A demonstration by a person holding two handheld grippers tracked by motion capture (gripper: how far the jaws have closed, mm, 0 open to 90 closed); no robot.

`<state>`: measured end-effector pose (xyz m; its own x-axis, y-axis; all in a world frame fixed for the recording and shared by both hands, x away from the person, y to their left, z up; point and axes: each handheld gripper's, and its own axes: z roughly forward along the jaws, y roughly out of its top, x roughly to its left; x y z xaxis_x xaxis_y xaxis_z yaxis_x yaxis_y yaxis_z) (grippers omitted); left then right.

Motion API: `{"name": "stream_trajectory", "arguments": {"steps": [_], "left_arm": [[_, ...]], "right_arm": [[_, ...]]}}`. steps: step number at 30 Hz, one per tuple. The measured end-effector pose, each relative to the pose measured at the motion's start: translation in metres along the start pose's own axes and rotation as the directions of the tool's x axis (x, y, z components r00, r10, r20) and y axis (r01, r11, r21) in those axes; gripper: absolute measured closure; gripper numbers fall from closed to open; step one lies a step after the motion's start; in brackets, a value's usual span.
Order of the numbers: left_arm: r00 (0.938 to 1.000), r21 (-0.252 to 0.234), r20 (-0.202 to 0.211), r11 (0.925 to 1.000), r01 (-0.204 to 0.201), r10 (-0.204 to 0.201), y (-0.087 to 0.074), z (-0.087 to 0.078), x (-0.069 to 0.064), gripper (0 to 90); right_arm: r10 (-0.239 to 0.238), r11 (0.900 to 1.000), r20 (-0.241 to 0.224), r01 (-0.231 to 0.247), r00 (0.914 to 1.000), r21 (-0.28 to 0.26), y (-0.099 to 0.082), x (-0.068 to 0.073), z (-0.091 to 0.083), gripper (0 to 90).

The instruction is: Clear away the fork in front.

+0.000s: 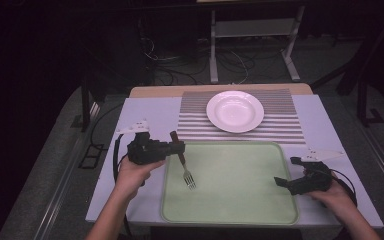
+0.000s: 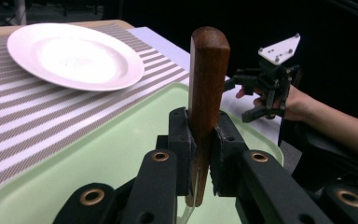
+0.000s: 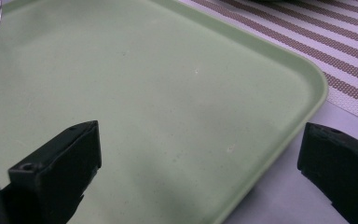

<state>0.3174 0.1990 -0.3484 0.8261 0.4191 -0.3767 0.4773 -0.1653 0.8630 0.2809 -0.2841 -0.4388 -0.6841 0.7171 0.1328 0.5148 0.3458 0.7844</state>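
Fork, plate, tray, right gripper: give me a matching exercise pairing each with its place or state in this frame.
Things:
1. fork
2. plate
3. tray
4. right gripper

States:
A. on the striped mat
B. open, at the tray's right edge
C. clamped by its wooden handle in the left gripper
D. pale green, nearest the person

Pairs: 1-C, 2-A, 3-D, 4-B
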Motion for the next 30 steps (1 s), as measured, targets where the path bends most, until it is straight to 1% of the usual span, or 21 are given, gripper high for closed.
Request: {"name": "stream_trajectory", "arguments": {"steps": [3, 5, 12, 14, 18, 22, 25, 26, 27, 30], "left_arm": [[0.9999, 0.000, -0.008, 1.0000, 0.008, -0.008, -0.005, -0.004, 0.000, 80.2], [0.9998, 0.010, -0.015, 0.9998, 0.014, -0.014, -0.008, -0.003, 0.002, 80.2], [0.9997, 0.037, -0.018, 0.9992, 0.016, -0.016, -0.013, 0.004, 0.005, 80.1], [0.9997, 0.034, -0.017, 0.9992, 0.019, -0.018, -0.014, 0.005, 0.005, 80.0], [0.9994, 0.036, -0.028, 0.9991, 0.021, -0.020, -0.013, 0.007, 0.008, 79.7], [0.9987, 0.043, -0.047, 0.9989, 0.021, -0.019, -0.011, 0.012, 0.013, 78.8], [0.9980, 0.053, -0.057, 0.9982, 0.030, -0.027, -0.009, 0.018, 0.020, 78.1], [0.9973, 0.057, -0.063, 0.9976, 0.040, -0.036, -0.009, 0.021, 0.023, 77.6], [0.9973, 0.057, -0.063, 0.9976, 0.040, -0.036, -0.009, 0.021, 0.023, 77.5], [0.9962, 0.063, -0.072, 0.9965, 0.055, -0.051, -0.008, 0.028, 0.030, 77.0]], "right_arm": [[-0.001, 1.0000, -0.004, 0.001, 1.0000, 0.002, 0.000, 0.001, 0.001, 0.0], [-0.004, 1.0000, -0.005, 0.004, 1.0000, 0.001, 0.000, 0.001, 0.001, 0.0], [-0.005, 1.0000, -0.008, 0.005, 1.0000, -0.005, 0.001, 0.002, 0.000, 0.0], [-0.006, 0.9999, -0.006, 0.005, 1.0000, -0.009, 0.001, 0.001, 0.000, 0.0], [-0.008, 0.9999, -0.005, 0.008, 1.0000, -0.014, 0.001, 0.002, -0.001, 0.0], [-0.011, 0.9997, -0.005, 0.011, 0.9999, -0.022, 0.002, 0.002, -0.002, 0.0], [-0.012, 0.9997, -0.006, 0.012, 0.9999, -0.022, 0.003, 0.002, -0.001, 0.0], [-0.010, 0.9997, -0.009, 0.009, 0.9999, -0.024, 0.003, 0.002, -0.001, 0.0], [-0.010, 0.9997, -0.009, 0.009, 0.9999, -0.024, 0.003, 0.002, -0.001, 0.0], [-0.007, 0.9996, -0.012, 0.006, 0.9999, -0.027, 0.004, 0.002, 0.000, 0.0]]}}
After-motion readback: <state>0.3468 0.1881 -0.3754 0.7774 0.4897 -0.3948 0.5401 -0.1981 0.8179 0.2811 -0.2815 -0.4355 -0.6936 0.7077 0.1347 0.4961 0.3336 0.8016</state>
